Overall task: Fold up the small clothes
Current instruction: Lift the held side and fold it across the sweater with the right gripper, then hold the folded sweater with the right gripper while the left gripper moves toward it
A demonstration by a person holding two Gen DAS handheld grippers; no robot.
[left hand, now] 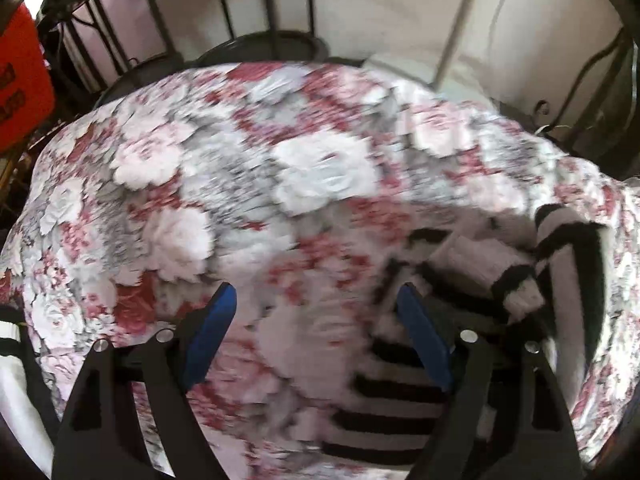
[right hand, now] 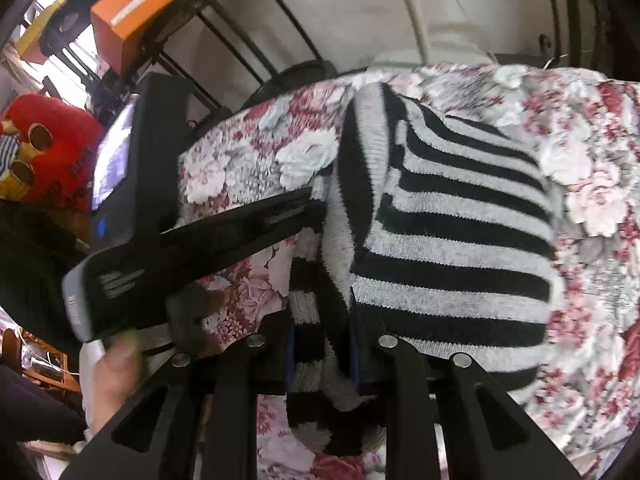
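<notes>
both wrist views look steeply down, close over floral cloth (left hand: pixel 280 168); striped garment (right hand: pixel 452 240) shared.

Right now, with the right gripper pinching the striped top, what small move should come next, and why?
Probably carry the pinched fold across and lay it on the body of the striped top. The right gripper is shut on a bunched strip of it, while the left gripper is open over the floral cloth, holding nothing.

Pale plain wall (left hand: pixel 380 12) behind a table under a floral cloth (left hand: pixel 192 184). Dark metal rack bars (right hand: pixel 244 28) at left, orange box (right hand: pixel 132 12) on top, daylight beyond.
</notes>
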